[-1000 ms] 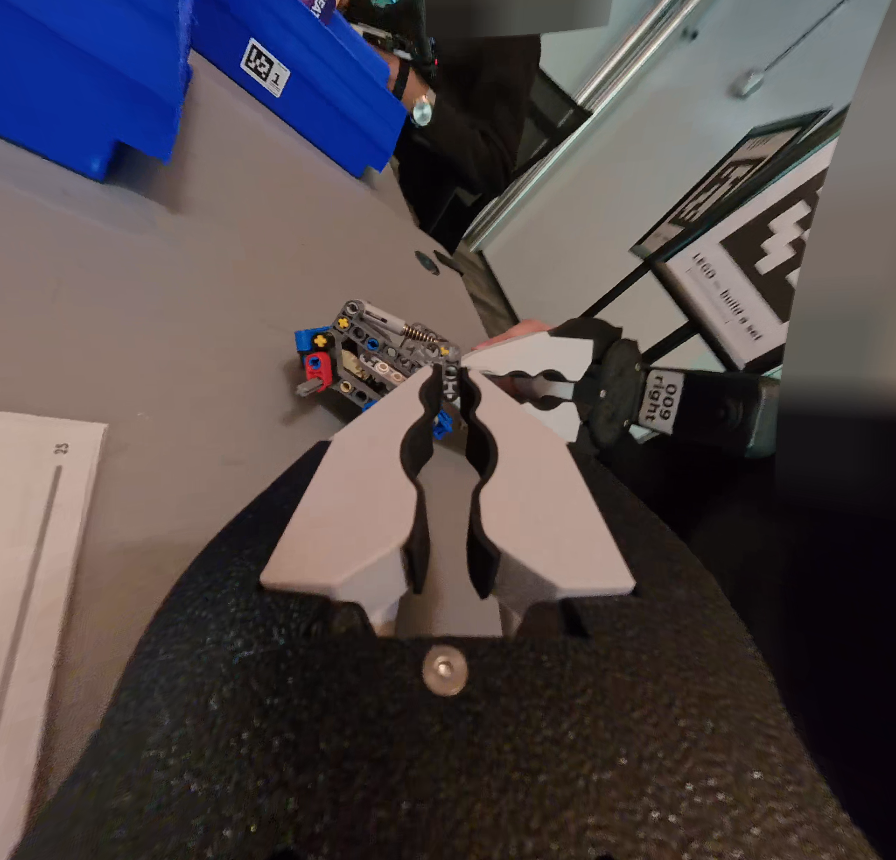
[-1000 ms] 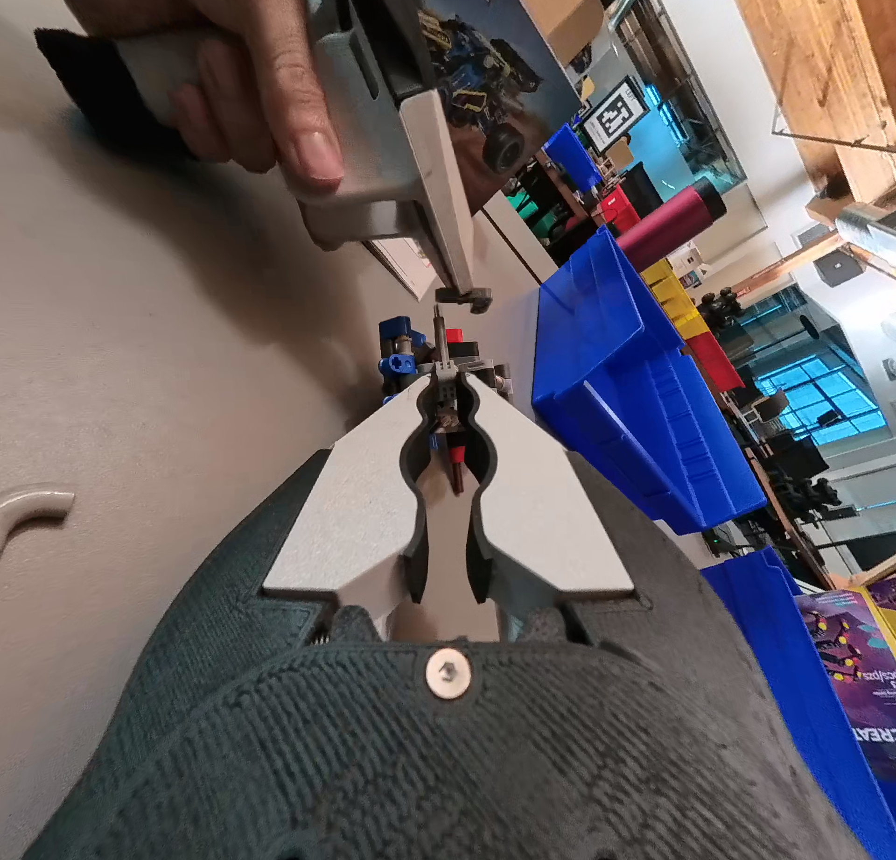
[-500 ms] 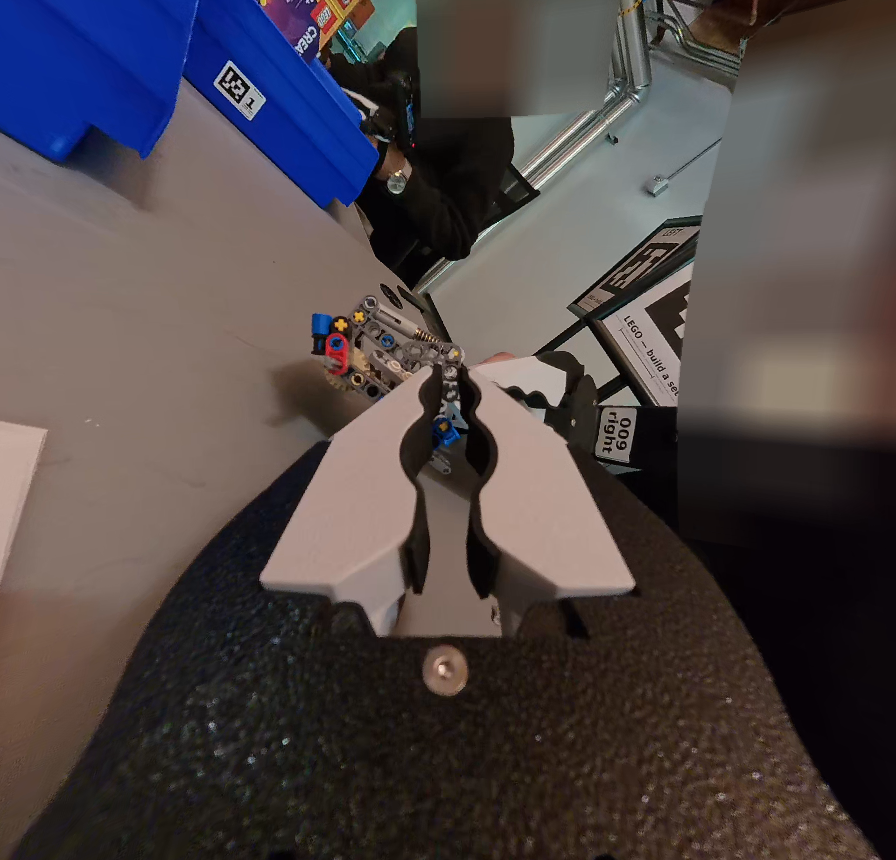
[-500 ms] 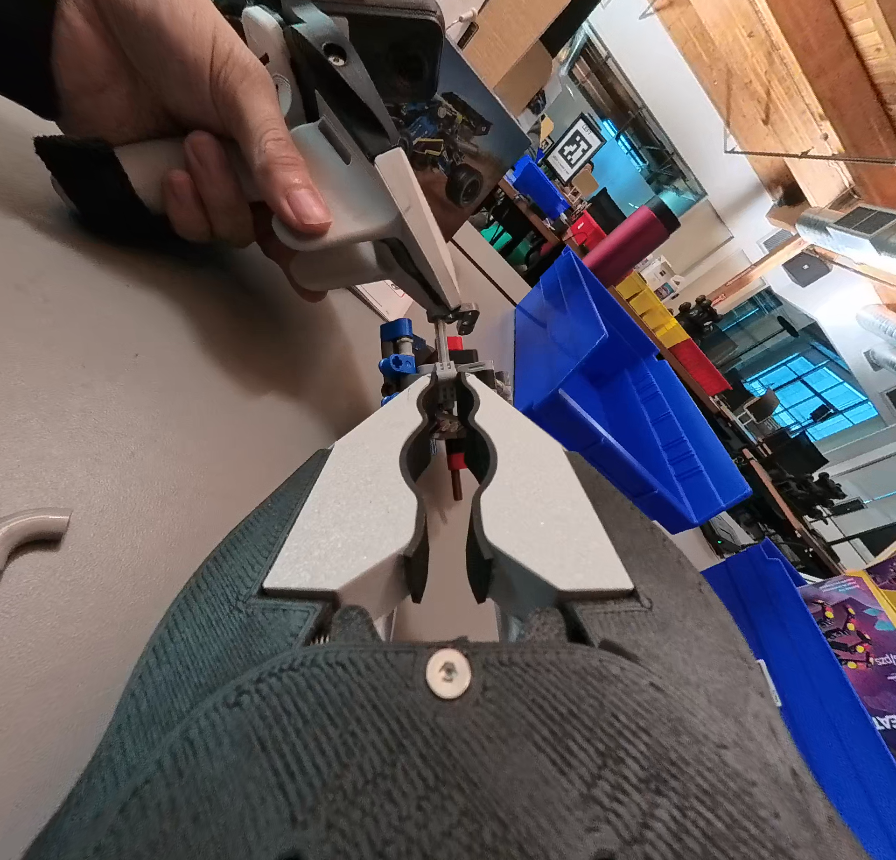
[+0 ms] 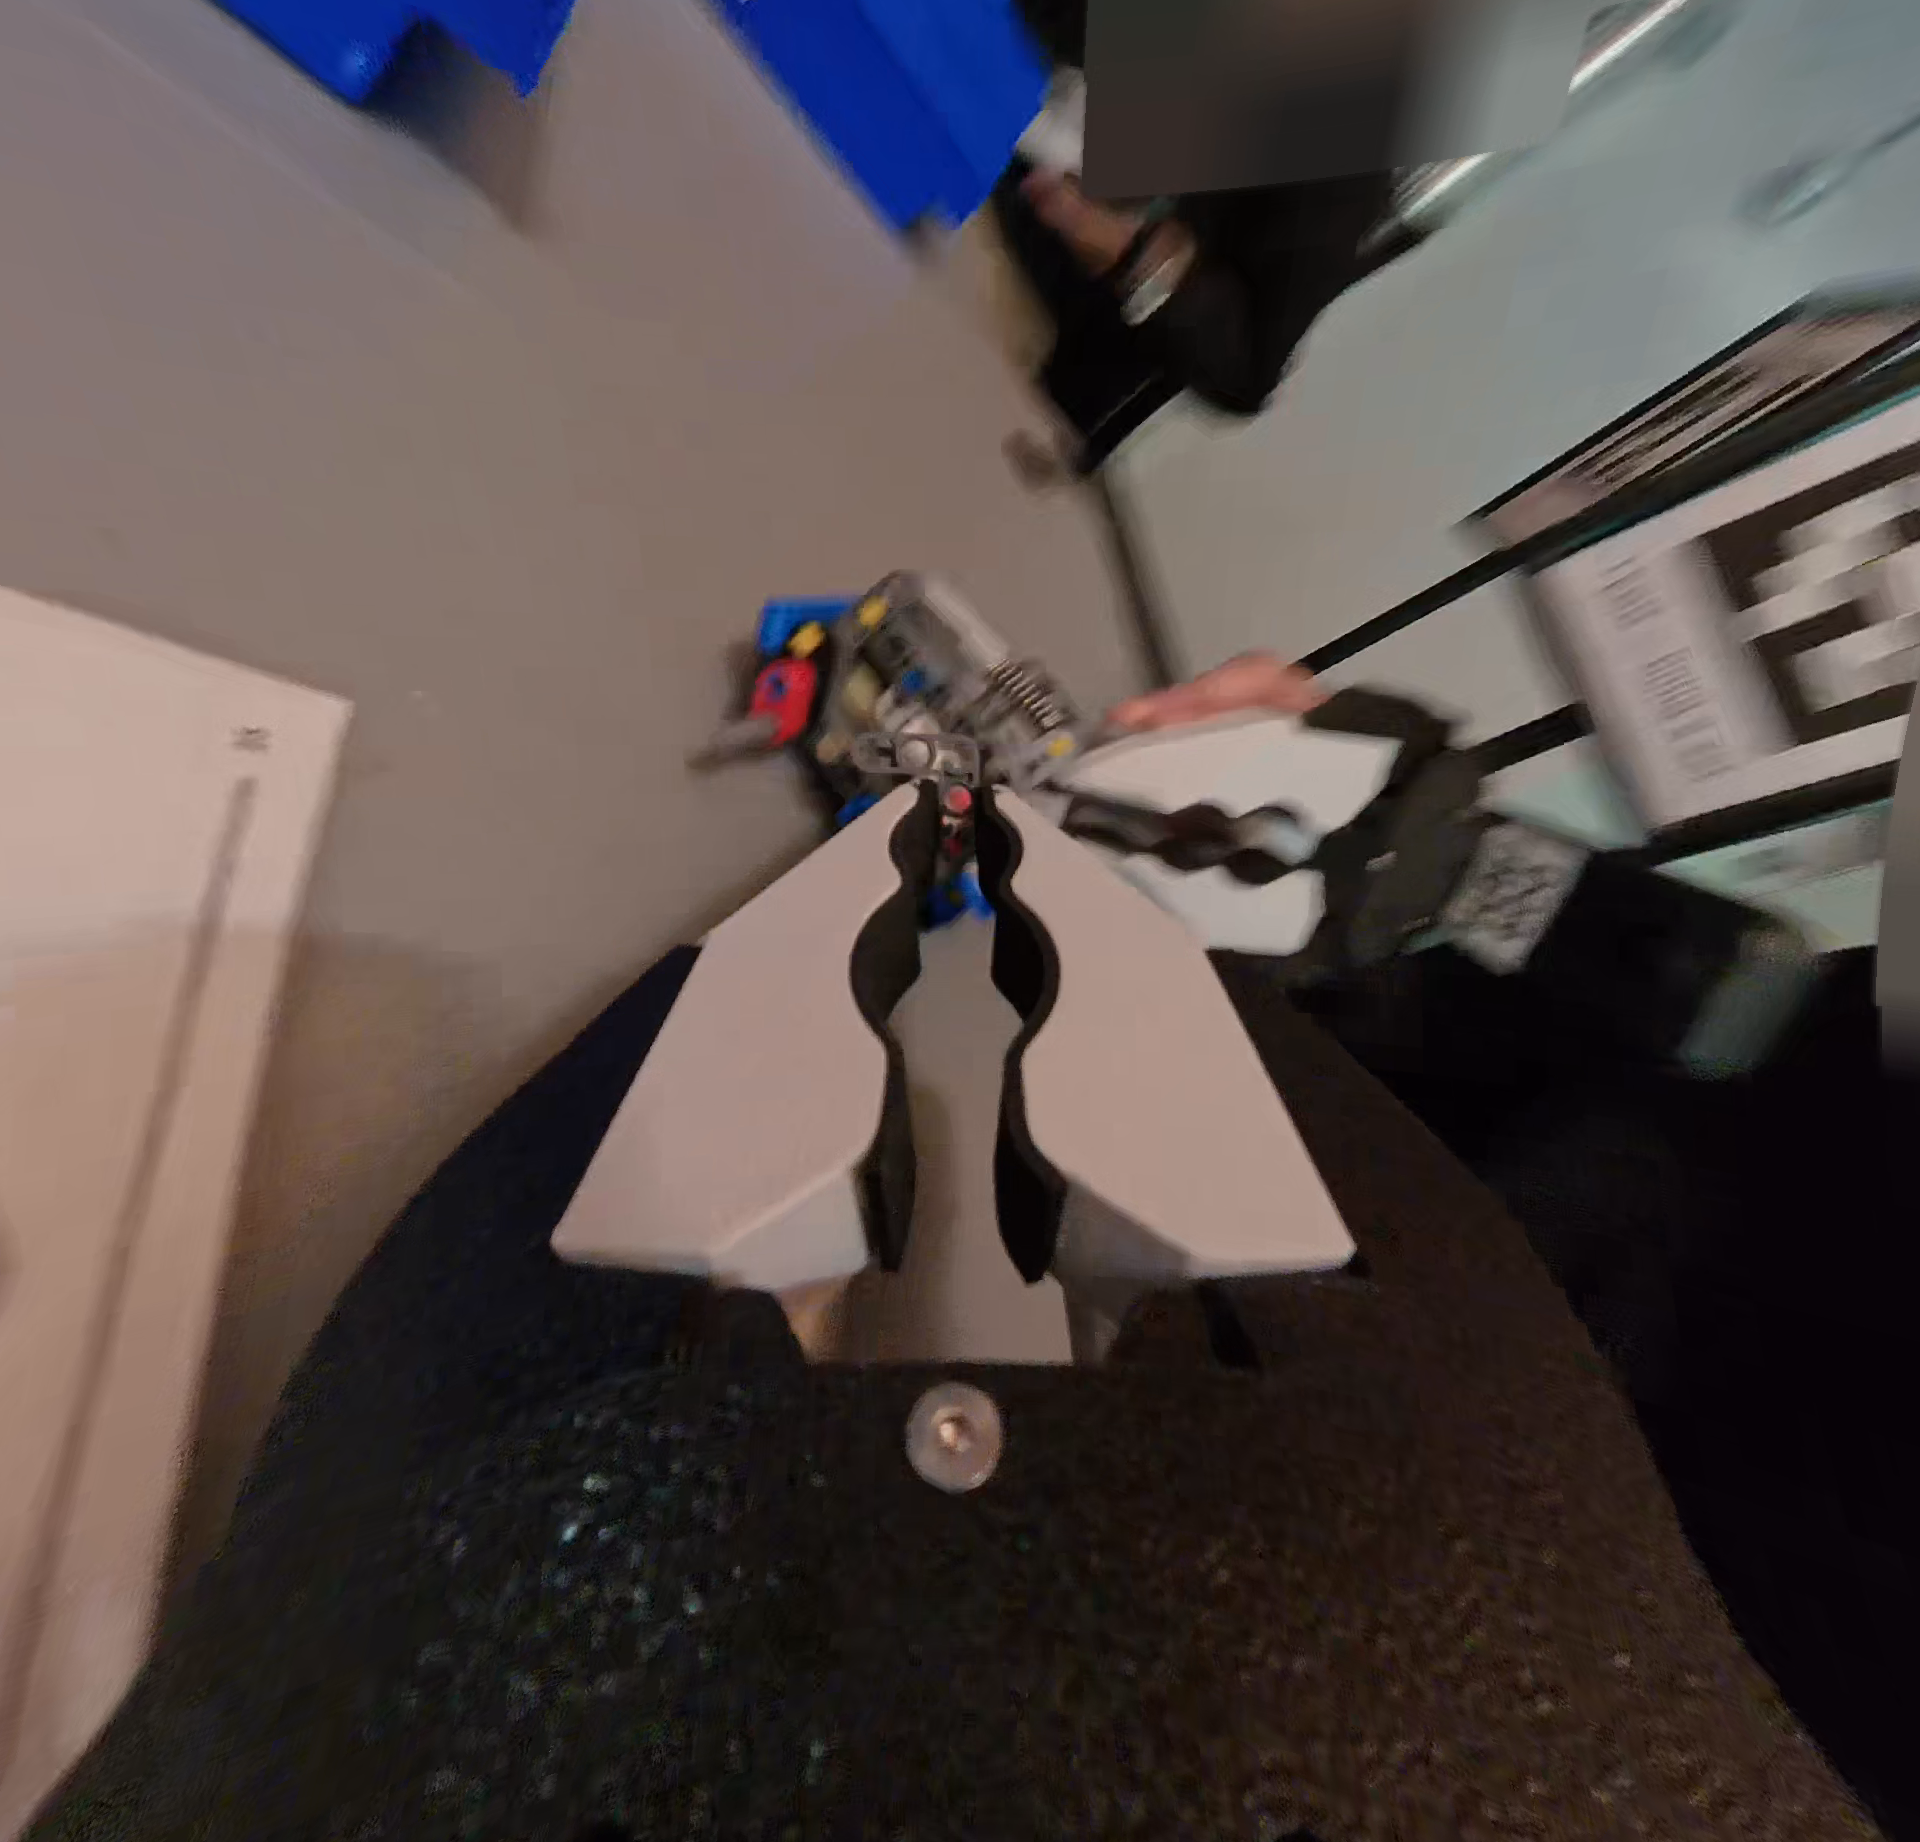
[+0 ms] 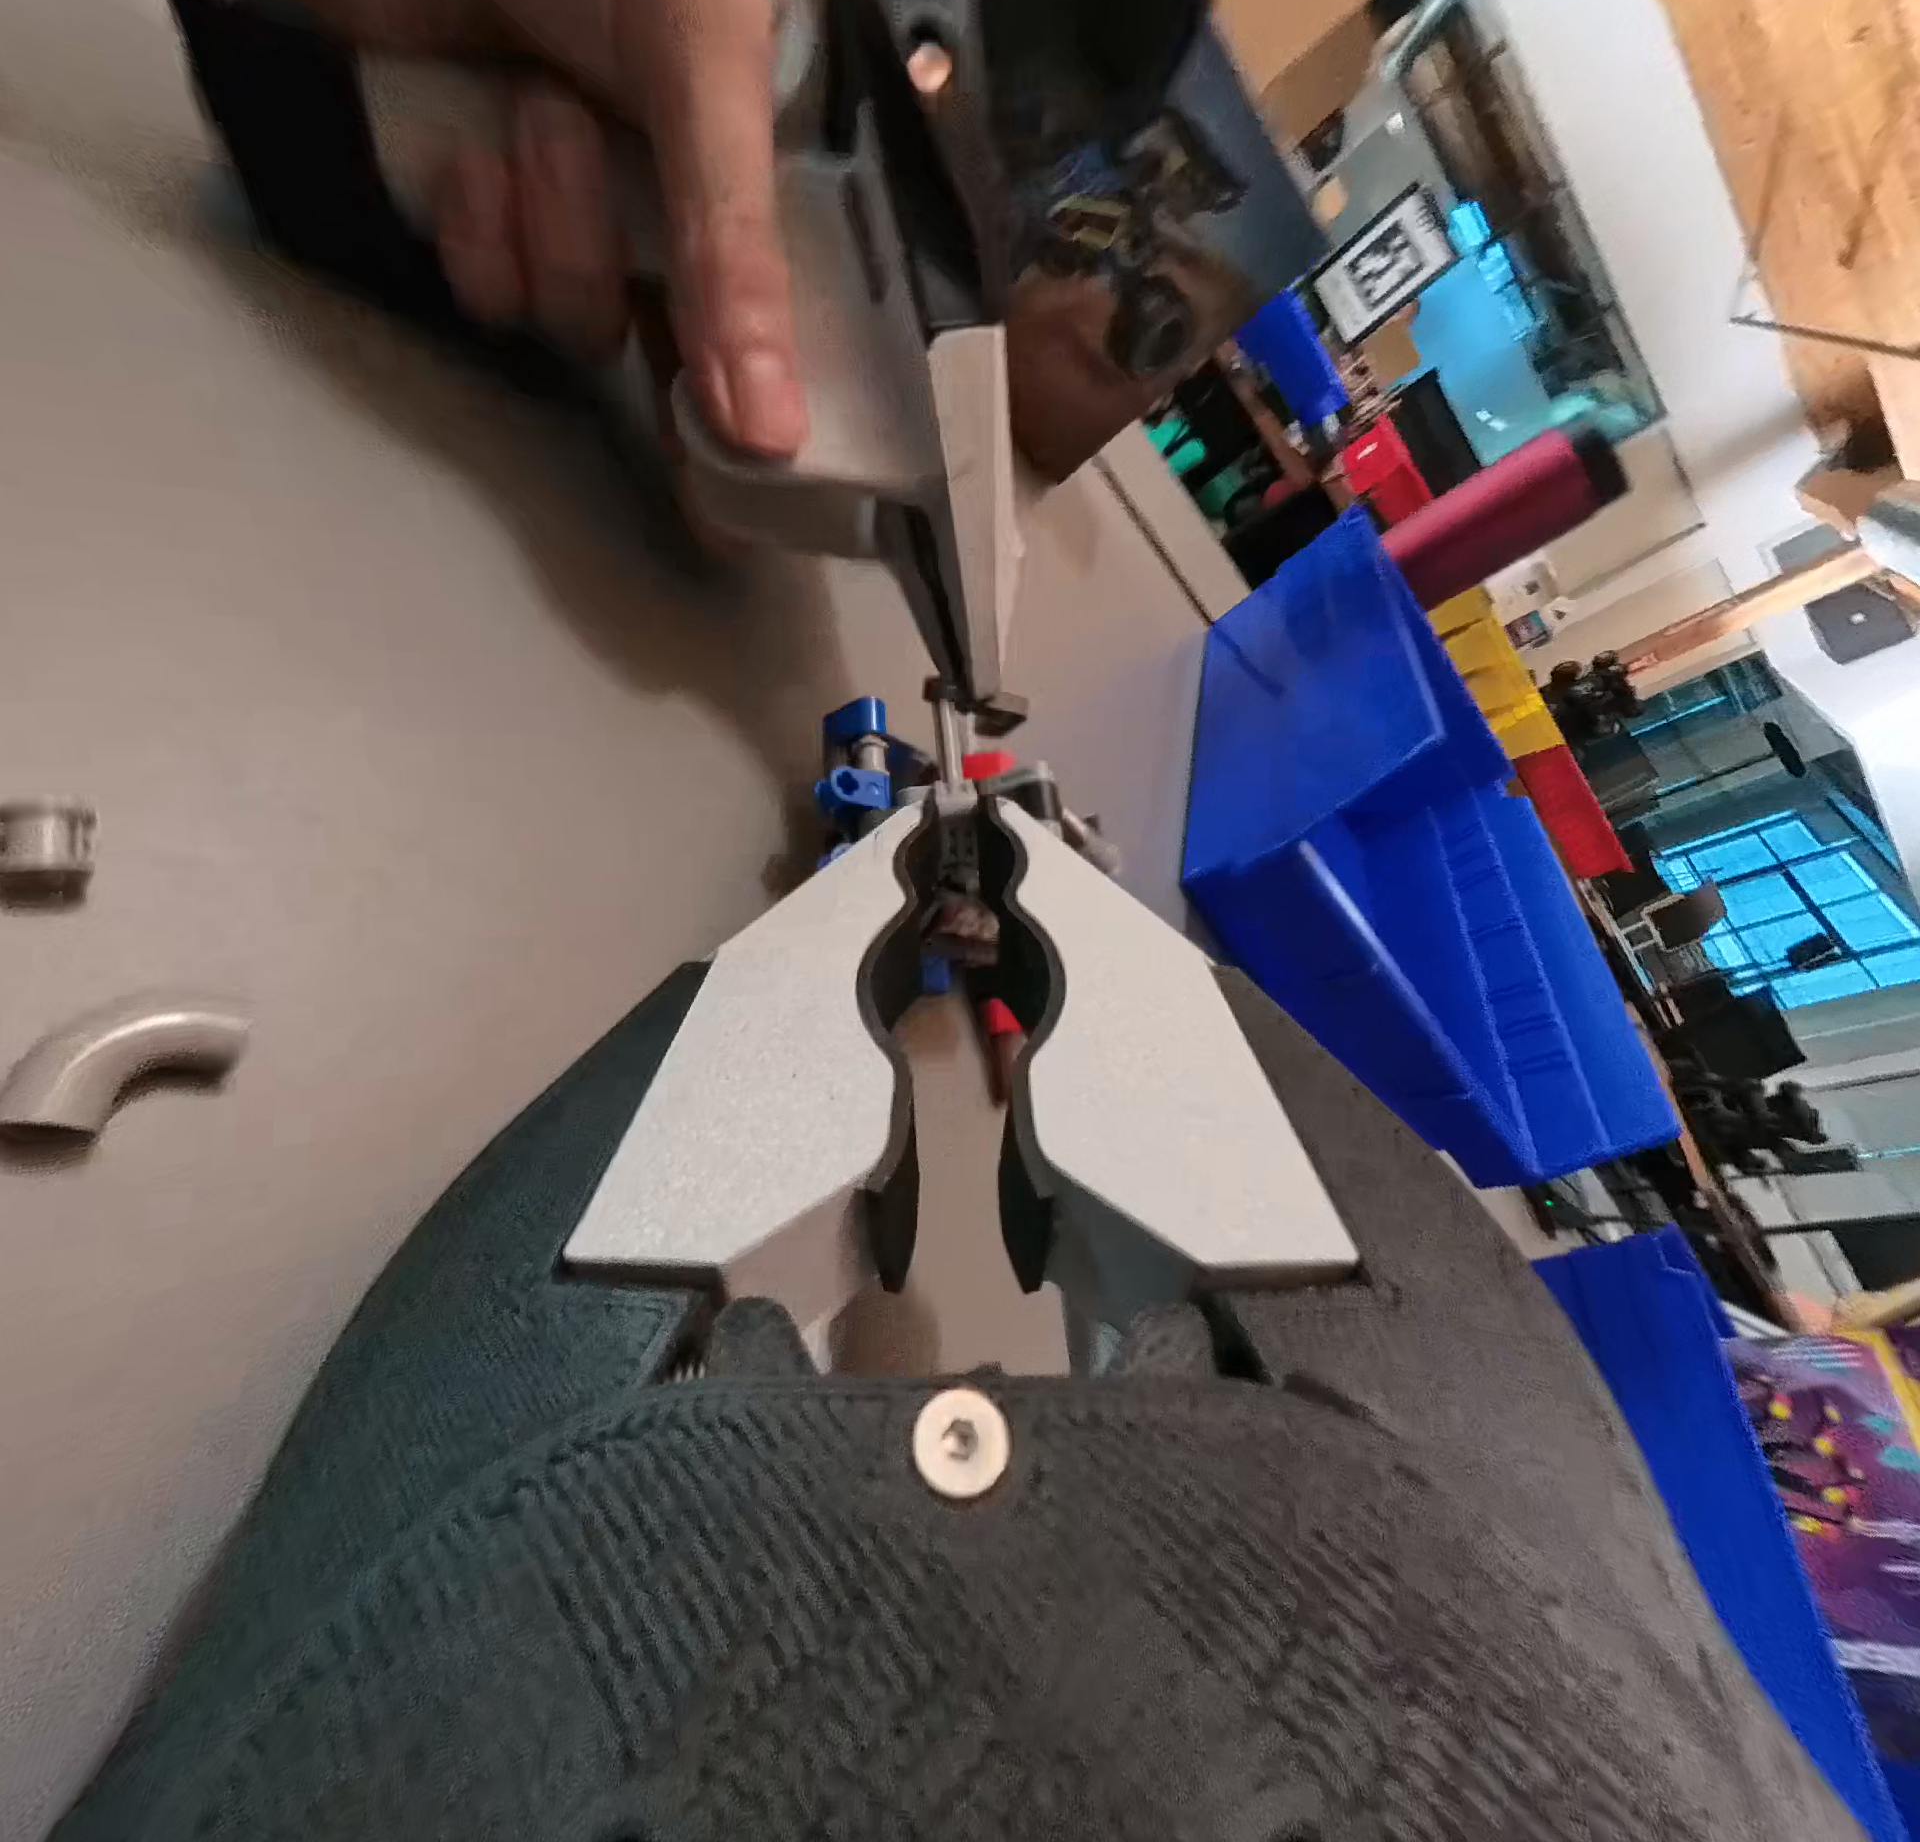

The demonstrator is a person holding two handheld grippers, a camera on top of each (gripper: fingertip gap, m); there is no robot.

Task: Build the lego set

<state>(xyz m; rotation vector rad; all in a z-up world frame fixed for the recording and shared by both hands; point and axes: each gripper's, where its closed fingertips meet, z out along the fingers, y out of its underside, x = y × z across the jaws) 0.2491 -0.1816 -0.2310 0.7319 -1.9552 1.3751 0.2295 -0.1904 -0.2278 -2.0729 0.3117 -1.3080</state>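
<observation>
Brick model [image 6: 935,816], lying on the worktop [image 6: 416,649] beside the blue bin [image 6: 1351,805], is being gripped by both grippers. Left gripper [image 5: 948,805] jaws are clenching its grey beam [image 5: 914,753]; right gripper [image 6: 958,821] jaws are clamping its grey end block, so steady, opposed holds probably suit best.

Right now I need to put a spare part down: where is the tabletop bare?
Bare grey tabletop lies between the blue bins, the white sheet and the brick assembly. It is crowded around the assembly, where both grippers meet, and beside the loose grey pieces.
</observation>
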